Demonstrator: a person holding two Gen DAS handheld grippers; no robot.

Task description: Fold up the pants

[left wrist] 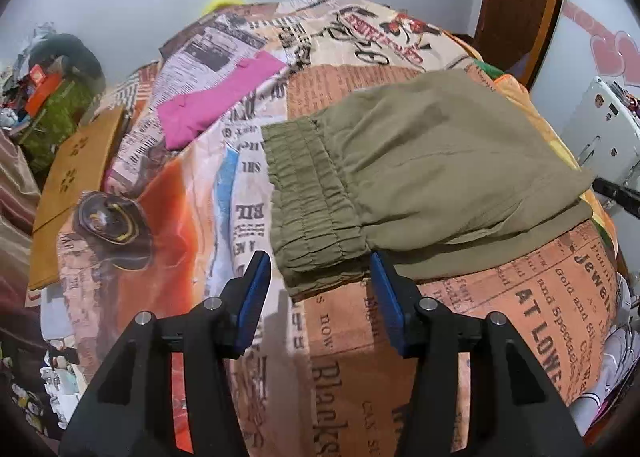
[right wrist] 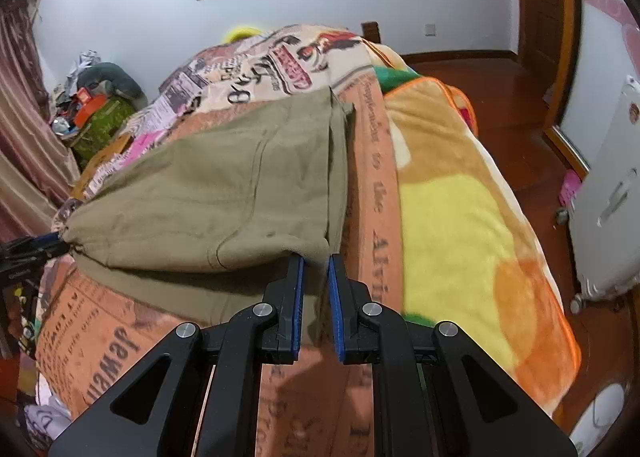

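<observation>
Left-wrist view: waistband corner sits between my spread tongs

Left wrist shows the big picture first: the newsprint bedspread (left wrist: 192, 217) covers the bed, and the olive pants (left wrist: 440, 161) lie folded on it, long axis running from the gathered waistband (left wrist: 308, 201) at picture left away toward the right edge. A pink garment (left wrist: 224, 97) lies apart, farther up the bed.

My left gripper (left wrist: 318, 277) is spread, its pads standing either side of the waistband's near corner without pressing on it; that corner lies just ahead of the tips, so a short push forward and a squeeze should take it.

My right gripper (right wrist: 316, 273) is nearly pressed together, and the pants' (right wrist: 224, 193) hem corner (right wrist: 312, 249) reaches down to the narrow gap; whether cloth is truly pinched I cannot tell.

Only the right-wrist view shows that far end, plus the yellow-orange blanket (right wrist: 452, 217) beside it; the waistband's elastic shows only from the left.
</observation>
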